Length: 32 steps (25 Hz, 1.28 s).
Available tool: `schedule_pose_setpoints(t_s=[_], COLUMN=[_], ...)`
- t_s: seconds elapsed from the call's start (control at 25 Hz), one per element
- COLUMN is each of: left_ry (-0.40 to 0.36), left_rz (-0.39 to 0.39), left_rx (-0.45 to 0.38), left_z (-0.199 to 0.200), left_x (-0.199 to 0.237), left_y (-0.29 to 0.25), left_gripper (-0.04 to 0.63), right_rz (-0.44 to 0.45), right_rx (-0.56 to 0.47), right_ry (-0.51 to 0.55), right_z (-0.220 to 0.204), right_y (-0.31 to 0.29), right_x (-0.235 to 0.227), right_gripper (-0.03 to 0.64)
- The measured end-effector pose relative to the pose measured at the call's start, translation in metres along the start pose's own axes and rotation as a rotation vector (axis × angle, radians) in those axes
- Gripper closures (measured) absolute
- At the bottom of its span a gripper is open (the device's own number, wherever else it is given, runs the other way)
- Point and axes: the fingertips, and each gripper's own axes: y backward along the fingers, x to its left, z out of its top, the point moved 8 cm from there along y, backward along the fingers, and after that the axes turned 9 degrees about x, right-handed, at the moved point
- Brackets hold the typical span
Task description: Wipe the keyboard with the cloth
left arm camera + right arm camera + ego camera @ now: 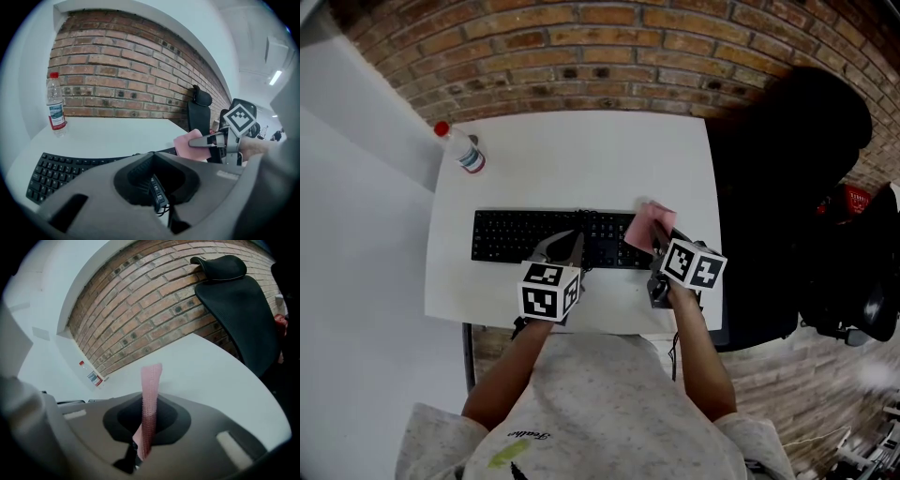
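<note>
The left gripper (570, 251) is held over the front edge of the keyboard (511, 236), near its middle; its jaws are pressed together with nothing between them. Just to its right, the right gripper (659, 246) is clenched on a pink cloth (647, 223), which stands up from the jaws above the keyboard's right end; whether it touches the keys cannot be told. The black keyboard is laid across the front of a white table (581, 150). Farther back, near the left rear corner, a red-capped bottle (461, 148) is stood upright. A brick wall (609, 47) is seen behind, and a black chair (787, 169) beside the table's right edge.
</note>
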Motion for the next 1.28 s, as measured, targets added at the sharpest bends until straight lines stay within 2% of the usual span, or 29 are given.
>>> schedule_pose_setpoints(t_s=[0.16, 0.4, 0.72, 1.28], left_ry=[0.009, 0.028, 0.064, 0.124], left_rz=[0.001, 0.003, 0.001, 0.030], left_rx=[0.002, -0.004, -0.005, 0.008], left_z=[-0.005, -0.014, -0.030, -0.064], left_x=[0.006, 0.028, 0.074, 0.173], left_y=[0.005, 0.020, 0.049, 0.103], left_gripper=[0.600, 0.600, 0.600, 0.600], right_rz=[-0.006, 0.011, 0.086, 0.200], right_rx=[-0.016, -0.076, -0.096, -0.005], right_ry=[-0.010, 0.024, 0.081, 0.148], right_z=[0.003, 0.008, 0.006, -0.036], right_y=[0.004, 0.017, 0.008, -0.066], right_x=[0.000, 0.030, 0.112, 0.247], right_gripper=[0.594, 0.595, 0.595, 0.594])
